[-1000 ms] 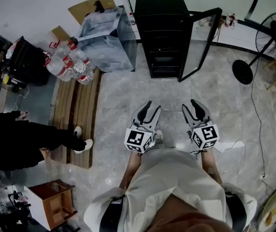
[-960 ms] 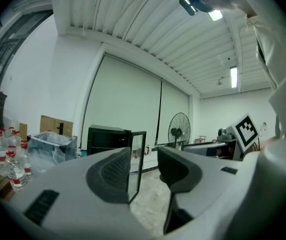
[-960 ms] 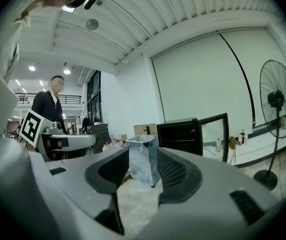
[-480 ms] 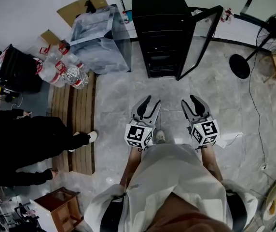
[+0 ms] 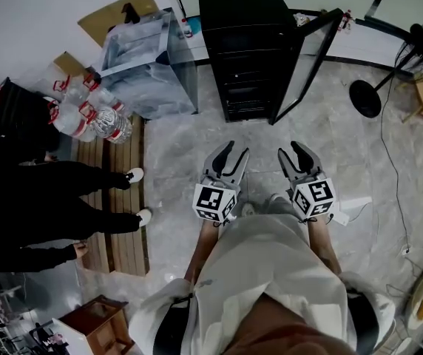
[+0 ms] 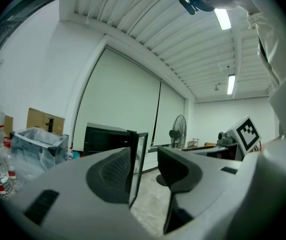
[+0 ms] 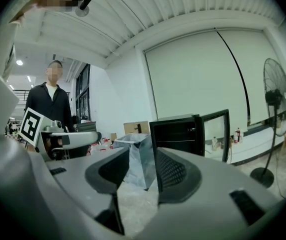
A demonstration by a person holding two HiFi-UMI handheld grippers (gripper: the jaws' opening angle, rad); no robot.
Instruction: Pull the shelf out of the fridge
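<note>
From the head view, we hold both grippers low in front of us over the marble floor (image 5: 174, 154), well short of the black fridge (image 5: 242, 21) that stands against the far wall. Its glass door (image 5: 309, 61) is swung out to the right, and the shelf (image 5: 250, 87) sits inside the dark interior, showing only as faint horizontal lines. Bare floor lies between us and the fridge front. To the left, a clear plastic bin (image 5: 149, 58) stands just beside the fridge, with water bottles (image 5: 86, 113) and a wooden pallet (image 5: 119, 198) further left, where a bystander's legs (image 5: 56, 198) rest. A fan base (image 5: 365, 98) and a cable (image 5: 389, 168) occupy the right side. In the left gripper view, the left gripper (image 5: 231, 156) has its jaws parted with nothing between them; through the gap we see the door's edge and floor. In the right gripper view, the right gripper (image 5: 294, 156) is likewise released and empty, and the bin's corner shows through its gap.
</note>
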